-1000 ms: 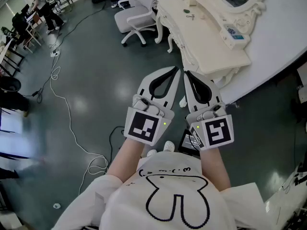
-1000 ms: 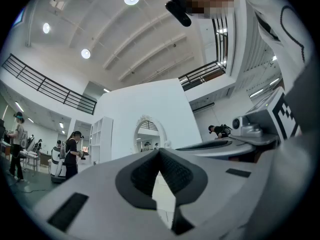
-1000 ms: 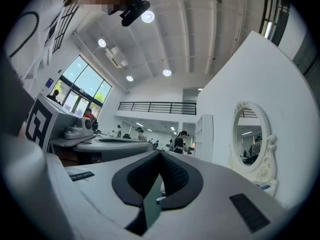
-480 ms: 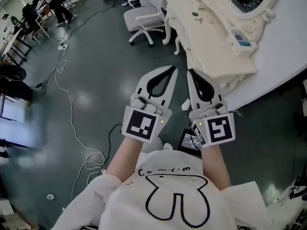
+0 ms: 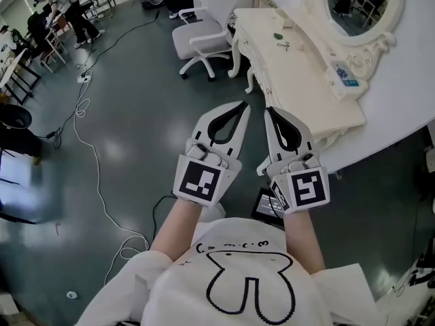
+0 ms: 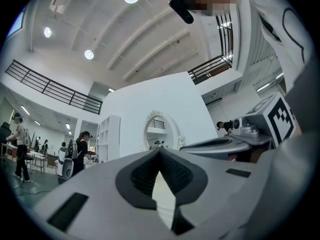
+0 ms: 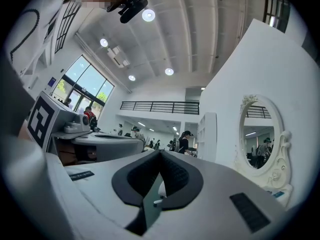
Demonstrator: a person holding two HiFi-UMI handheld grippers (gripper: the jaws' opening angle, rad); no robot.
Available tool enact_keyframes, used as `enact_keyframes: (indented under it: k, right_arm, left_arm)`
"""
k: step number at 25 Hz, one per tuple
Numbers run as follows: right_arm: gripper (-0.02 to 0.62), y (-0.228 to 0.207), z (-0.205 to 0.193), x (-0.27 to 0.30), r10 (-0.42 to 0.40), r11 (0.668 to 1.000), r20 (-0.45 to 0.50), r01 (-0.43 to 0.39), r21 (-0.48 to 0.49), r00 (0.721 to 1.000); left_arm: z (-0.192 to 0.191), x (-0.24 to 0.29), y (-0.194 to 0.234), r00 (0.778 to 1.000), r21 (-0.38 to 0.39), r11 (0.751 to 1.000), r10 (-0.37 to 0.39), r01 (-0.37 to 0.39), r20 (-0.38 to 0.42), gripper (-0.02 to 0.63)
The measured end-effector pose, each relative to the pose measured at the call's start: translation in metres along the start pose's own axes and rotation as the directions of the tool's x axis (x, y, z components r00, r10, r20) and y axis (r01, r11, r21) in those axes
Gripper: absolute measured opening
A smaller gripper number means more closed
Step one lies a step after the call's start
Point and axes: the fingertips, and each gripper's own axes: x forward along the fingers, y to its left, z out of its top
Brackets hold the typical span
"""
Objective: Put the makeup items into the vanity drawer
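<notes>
Approach under way: the vanity (image 5: 299,80) has drawn closer at far right, with small items (image 5: 283,44) on its worktop. Both the left gripper (image 5: 242,104) and right gripper (image 5: 270,110) are empty, fingers together; nothing is picked up yet.

No readable text, no legible labels or numbers

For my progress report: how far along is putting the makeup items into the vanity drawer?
Done: nothing; small items lie on the vanity top, none put away. In hand: nothing; left gripper and right gripper are shut, empty, short of it. Left: the whole job.
</notes>
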Motion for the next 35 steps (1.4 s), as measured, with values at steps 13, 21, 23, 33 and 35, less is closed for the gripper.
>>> enact_keyframes:
  k: [13,21,23,33,35]
  right_arm:
    - [0.014,-0.038,-0.035,0.159,-0.073,0.997,-0.008,0.073,-0.037,0.997]
    - [0.014,-0.066,-0.057,0.215,-0.155,0.988,-0.053,0.154,-0.025,0.987]
    - [0.014,-0.076,-0.061,0.222,-0.17,0.985,-0.054,0.17,0.005,0.984]
    - [0.012,-0.124,-0.09,0.271,-0.187,0.982,-0.075,0.189,0.012,0.979]
    - [0.012,-0.137,-0.097,0.284,-0.187,0.982,-0.076,0.189,0.015,0.979]
  left_arm:
    - [-0.034,0.101,0.134,0.994,-0.013,0.994,-0.11,0.11,0.013,0.003]
    - [-0.05,0.15,0.187,0.985,-0.043,0.984,-0.169,0.17,0.032,0.003]
    - [-0.054,0.161,0.191,0.982,-0.052,0.981,-0.184,0.186,0.034,0.003]
    - [-0.08,0.227,0.217,0.972,-0.075,0.969,-0.233,0.235,0.026,0.003]
    - [-0.086,0.243,0.223,0.971,-0.073,0.968,-0.24,0.241,0.019,0.003]
